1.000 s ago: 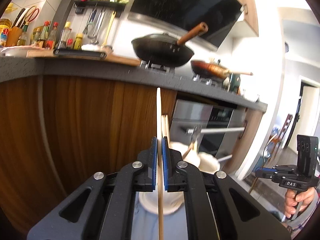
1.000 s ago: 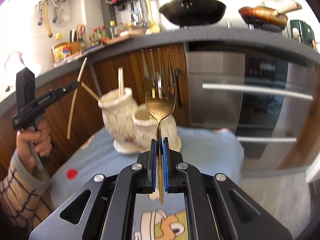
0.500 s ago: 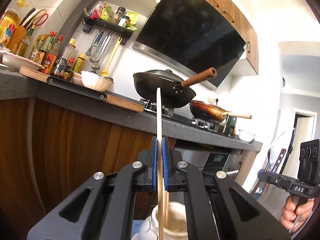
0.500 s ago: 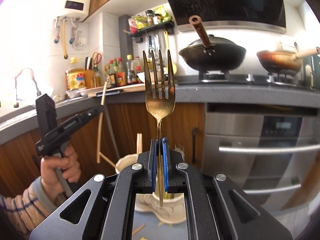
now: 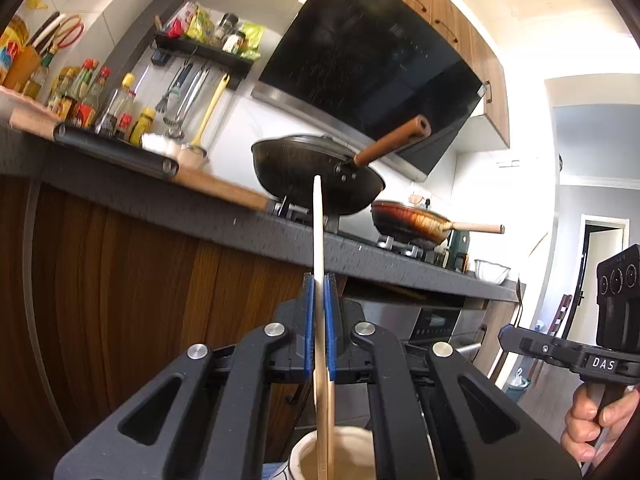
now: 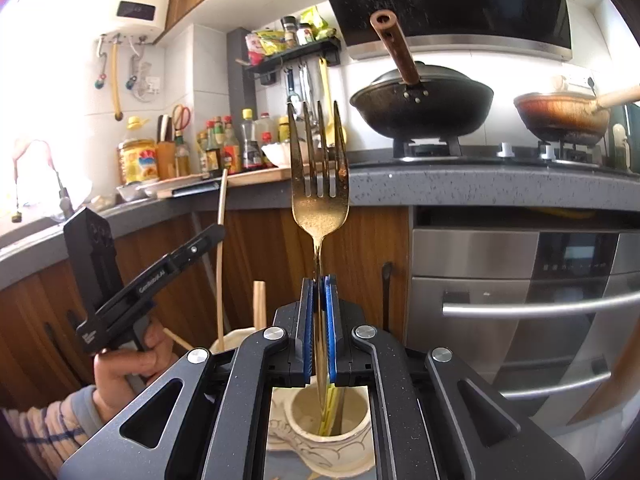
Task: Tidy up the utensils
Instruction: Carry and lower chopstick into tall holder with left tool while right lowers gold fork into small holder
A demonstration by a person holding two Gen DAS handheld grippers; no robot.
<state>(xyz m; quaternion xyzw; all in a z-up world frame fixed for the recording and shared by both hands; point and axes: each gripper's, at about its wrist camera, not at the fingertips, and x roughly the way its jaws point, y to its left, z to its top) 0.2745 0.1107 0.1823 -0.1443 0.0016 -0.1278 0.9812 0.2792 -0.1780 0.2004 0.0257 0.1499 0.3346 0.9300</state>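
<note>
My left gripper (image 5: 319,280) is shut on a wooden chopstick (image 5: 318,232), held upright with its lower end inside the taller cream ceramic holder (image 5: 340,456). My right gripper (image 6: 319,282) is shut on a gold fork (image 6: 319,184), tines up, handle reaching down into the shorter cream holder cup (image 6: 328,416). In the right wrist view the left gripper (image 6: 212,236) shows at the left with its chopstick (image 6: 221,248), and two more chopsticks (image 6: 259,304) stand in the taller holder (image 6: 232,340). The right gripper's body (image 5: 576,356) shows at the right of the left wrist view.
The holders stand on a low cloth-covered surface (image 6: 288,468) in front of wooden cabinets (image 5: 120,300) and a steel oven (image 6: 520,300). A black wok (image 6: 422,104) and a brown pan (image 6: 560,114) sit on the counter's stove above. Bottles (image 6: 224,148) line the counter.
Both grippers have tilted up to level and come over the holders. The chopstick's and the fork's lower ends now reach into the holder cups.
</note>
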